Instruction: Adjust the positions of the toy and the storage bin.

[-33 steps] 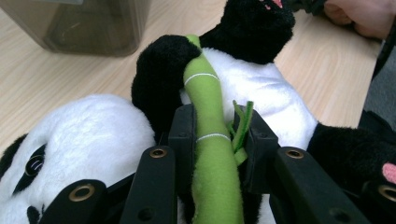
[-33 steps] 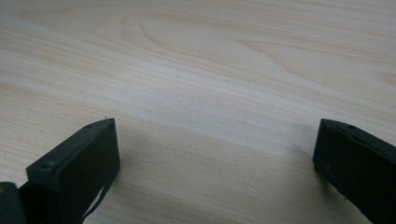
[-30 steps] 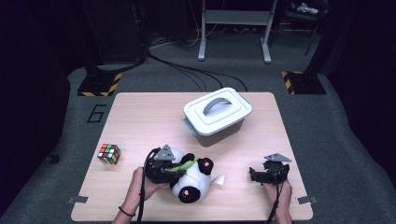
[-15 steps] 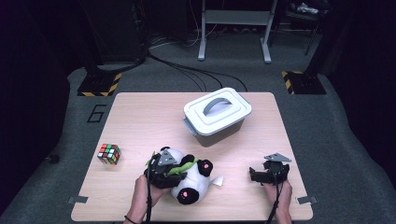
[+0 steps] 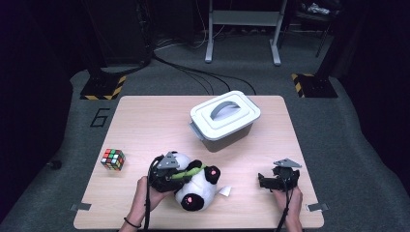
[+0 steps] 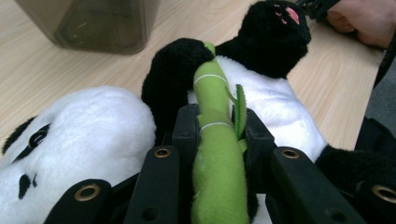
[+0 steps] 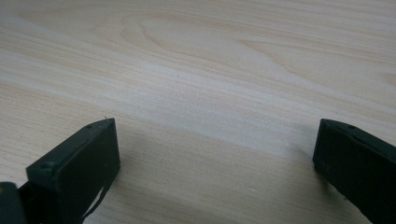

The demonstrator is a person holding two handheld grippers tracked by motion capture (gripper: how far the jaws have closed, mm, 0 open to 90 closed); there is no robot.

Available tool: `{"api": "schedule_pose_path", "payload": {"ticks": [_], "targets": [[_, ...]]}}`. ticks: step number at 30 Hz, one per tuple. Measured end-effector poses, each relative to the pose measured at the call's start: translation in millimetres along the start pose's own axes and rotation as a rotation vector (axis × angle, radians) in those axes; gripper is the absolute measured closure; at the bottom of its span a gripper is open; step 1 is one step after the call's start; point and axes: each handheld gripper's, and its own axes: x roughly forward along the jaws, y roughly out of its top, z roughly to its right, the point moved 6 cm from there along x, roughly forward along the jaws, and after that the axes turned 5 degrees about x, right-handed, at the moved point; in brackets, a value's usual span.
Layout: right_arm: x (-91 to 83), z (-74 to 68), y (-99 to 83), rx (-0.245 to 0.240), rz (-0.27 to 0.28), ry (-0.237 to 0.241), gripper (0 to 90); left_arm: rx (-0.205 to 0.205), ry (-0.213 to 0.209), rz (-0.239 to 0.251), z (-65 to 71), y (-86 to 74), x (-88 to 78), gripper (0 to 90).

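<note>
One panda (image 5: 196, 186), its bamboo stalk (image 6: 215, 140) clamped in left fingers (image 6: 187, 128); right fingers (image 7: 84, 154) wide.

**Bright tabletop, dark room**

Overhead light falls evenly on the tabletop (image 5: 145, 121) while the surrounding floor sinks into near black. Shadows under the grey box (image 5: 225, 121) and plush panda (image 5: 196, 186) are short and soft. The high view is slightly grainy. In the right gripper view the wood grain is sharp, the near jaws soft. No glare shows.
</note>
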Motion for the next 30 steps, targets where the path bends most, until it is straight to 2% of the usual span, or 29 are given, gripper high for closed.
{"api": "schedule_pose_path", "payload": {"ticks": [1,2,5,7,9,13,19,24,25,30], "targets": [[0.1,-0.3,0.1,0.004,0.001,0.000,0.0,0.009,-0.002,0.004,-1.5,0.8,-1.1,72.8],[0.3,-0.7,0.3,0.009,0.003,0.000,0.0,0.001,-0.005,0.014,-2.2,1.6,-1.6,72.8],[0.3,-0.8,0.4,0.010,0.003,0.000,0.0,0.006,-0.009,0.008,-6.6,2.7,-5.0,72.8],[0.4,-0.8,0.4,0.010,0.004,0.000,0.0,0.009,-0.003,0.019,-9.4,4.0,-5.3,72.8],[0.4,-0.8,0.5,0.011,0.004,0.000,0.0,0.021,0.008,0.009,-13.2,4.8,-7.3,72.8],[0.4,-0.8,0.4,0.011,0.004,0.000,0.0,0.023,0.001,0.022,-20.5,6.6,-11.2,72.7],[0.3,-0.8,0.4,0.011,0.003,-0.001,0.0,0.057,0.005,0.025,-33.4,6.0,-18.6,72.7],[0.4,-0.9,0.5,0.011,0.003,-0.002,0.0,0.063,0.010,0.033,-46.9,4.1,-25.1,72.7],[0.4,-0.9,0.5,0.011,0.003,-0.002,0.0,0.074,0.017,0.031,-50.6,3.5,-26.6,72.6],[0.3,-0.9,0.5,0.012,0.002,-0.004,0.0,0.056,0.016,0.051,-68.5,-0.6,-32.0,72.6]]}}
